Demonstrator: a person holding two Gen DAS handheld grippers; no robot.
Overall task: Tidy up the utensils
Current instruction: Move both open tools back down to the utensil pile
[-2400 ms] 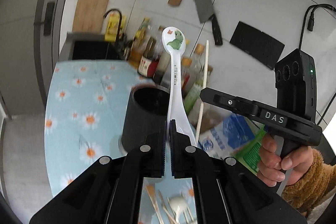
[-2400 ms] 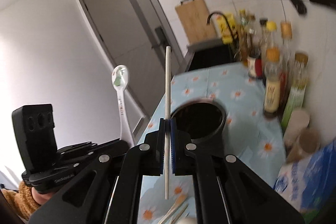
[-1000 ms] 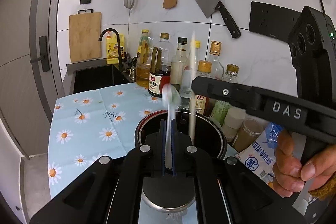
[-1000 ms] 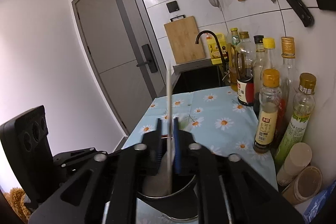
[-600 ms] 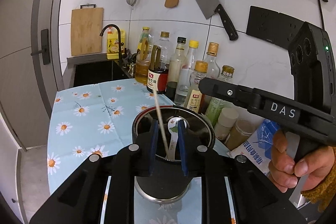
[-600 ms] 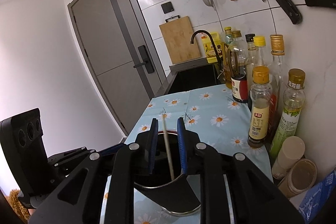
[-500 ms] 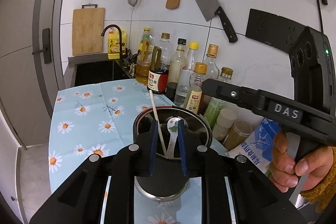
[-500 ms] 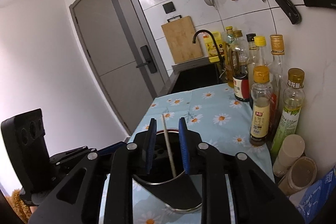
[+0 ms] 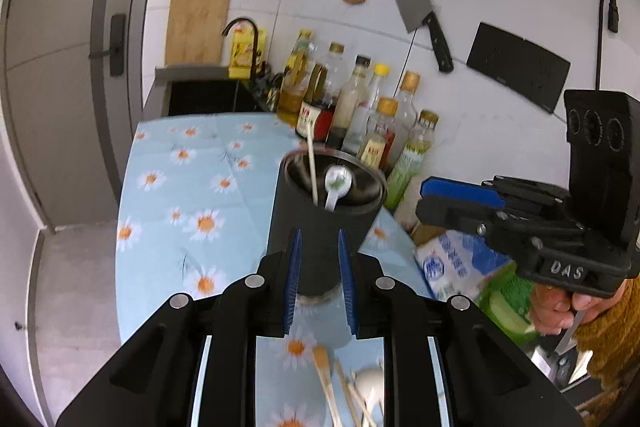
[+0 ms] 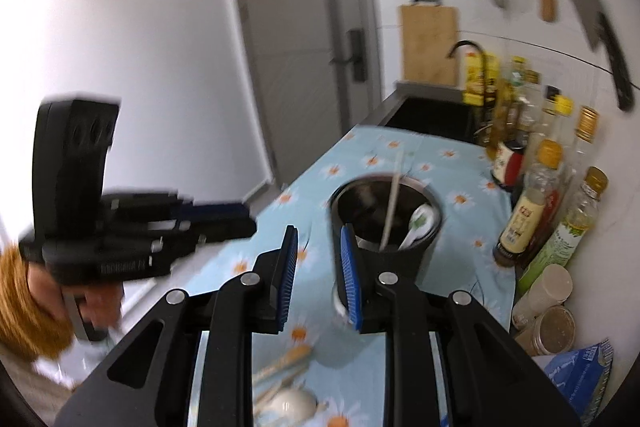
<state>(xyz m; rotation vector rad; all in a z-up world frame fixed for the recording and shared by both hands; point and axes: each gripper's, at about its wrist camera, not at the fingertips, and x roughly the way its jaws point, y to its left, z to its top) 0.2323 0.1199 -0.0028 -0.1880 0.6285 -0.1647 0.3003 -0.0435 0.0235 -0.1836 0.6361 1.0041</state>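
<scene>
A black utensil holder [image 9: 324,223] [image 10: 400,259] stands on the daisy-print cloth. Inside it lean a pale chopstick [image 9: 312,167] [image 10: 390,211] and a white spoon [image 9: 338,183] [image 10: 418,223]. My left gripper [image 9: 318,267] is open just short of the holder, with nothing between its blue pads. My right gripper [image 10: 318,267] is open too, a little left of the holder and empty. Each gripper shows in the other's view, held in a hand with a brown fuzzy sleeve: the right gripper [image 9: 430,201], the left gripper [image 10: 248,223]. Loose wooden utensils [image 9: 326,383] [image 10: 282,361] and another white spoon [image 9: 368,383] [image 10: 288,403] lie on the cloth below the fingers.
A row of sauce and oil bottles [image 9: 372,115] [image 10: 532,211] lines the wall behind the holder. Two jars [image 10: 548,303] and a blue packet [image 9: 452,263] sit to the right. A sink with a black tap [image 9: 240,67], a cutting board [image 9: 198,23] and a hung cleaver [image 9: 420,15] are further back.
The spoon and the chopstick left my grippers and now stand in the holder. Both grippers opened, then drew back from over the holder and tilted, with the right one swinging aside.
</scene>
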